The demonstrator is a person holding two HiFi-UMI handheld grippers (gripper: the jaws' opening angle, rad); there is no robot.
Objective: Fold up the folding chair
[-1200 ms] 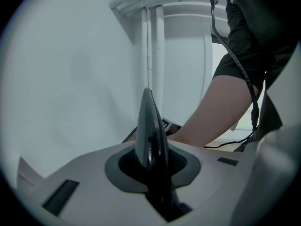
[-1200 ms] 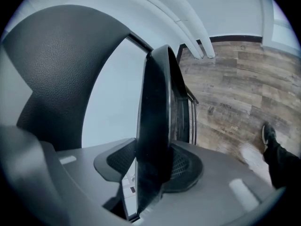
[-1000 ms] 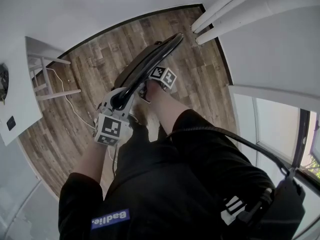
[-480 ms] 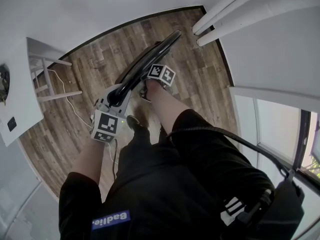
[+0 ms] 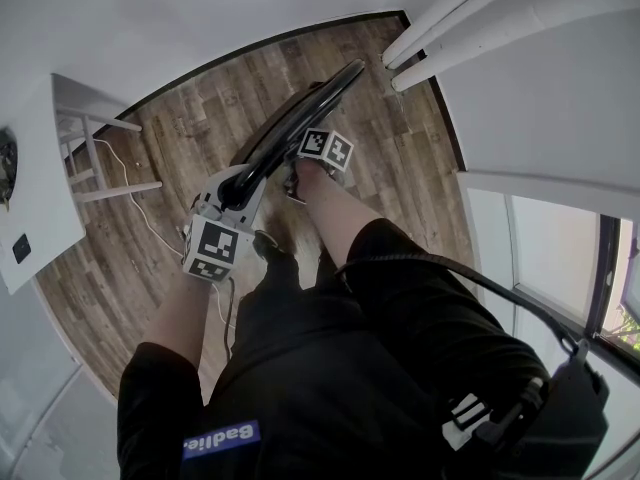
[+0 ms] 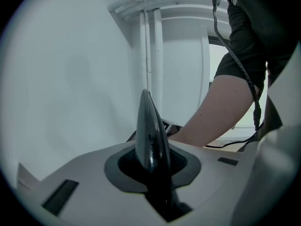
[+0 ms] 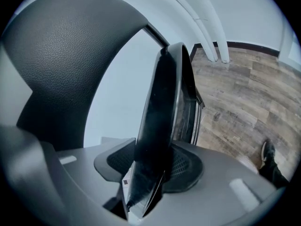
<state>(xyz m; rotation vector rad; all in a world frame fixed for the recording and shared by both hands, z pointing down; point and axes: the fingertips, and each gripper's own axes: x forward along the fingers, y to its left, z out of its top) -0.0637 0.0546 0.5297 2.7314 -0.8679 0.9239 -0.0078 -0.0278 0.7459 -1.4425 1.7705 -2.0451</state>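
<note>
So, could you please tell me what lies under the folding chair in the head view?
Wood floor shows beneath the folding chair, with a dark shoe closer in. Its legs and floor contact are hidden by the chair itself.

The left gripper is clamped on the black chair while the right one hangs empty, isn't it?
Not quite. The right gripper isn't empty: the right gripper view shows its jaws closed on the black chair too. The left gripper is clamped on the chair, as you said.
</note>
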